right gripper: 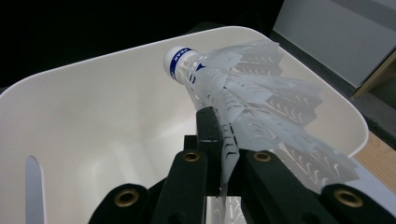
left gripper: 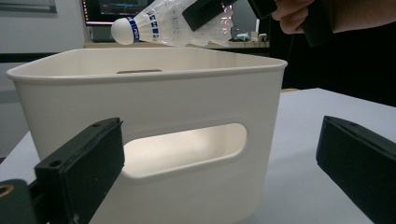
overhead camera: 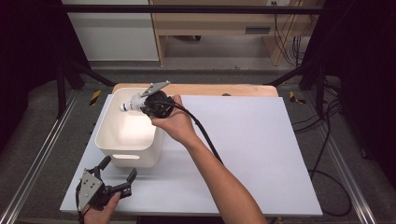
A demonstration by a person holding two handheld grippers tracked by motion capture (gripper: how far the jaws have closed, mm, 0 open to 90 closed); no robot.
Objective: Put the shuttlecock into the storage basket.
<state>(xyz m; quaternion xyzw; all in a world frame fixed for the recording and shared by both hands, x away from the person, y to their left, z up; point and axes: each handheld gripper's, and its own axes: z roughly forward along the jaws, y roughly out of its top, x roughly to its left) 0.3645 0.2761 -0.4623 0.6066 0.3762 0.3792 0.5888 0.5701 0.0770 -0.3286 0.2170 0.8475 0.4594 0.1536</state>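
Note:
A white shuttlecock (overhead camera: pixel 132 103) with a blue band at its cork hangs over the far side of a white plastic bin (overhead camera: pixel 103 140). My right gripper (overhead camera: pixel 145 105) is shut on the shuttlecock's skirt (right gripper: pixel 243 112), cork pointing away over the bin's hollow (right gripper: pixel 84 135). In the left gripper view the shuttlecock (left gripper: pixel 163 23) hangs above the bin's rim (left gripper: pixel 140 70). My left gripper (overhead camera: pixel 119 170) is open near the table's front left, just in front of the bin's handle slot (left gripper: pixel 182 149), nothing between its fingers.
The bin stands on a white board (overhead camera: pixel 243 140) that covers a wooden table (overhead camera: pixel 210 90). Black cables trail from the right gripper across the board and lie on the floor at the right. Metal rails run along both sides.

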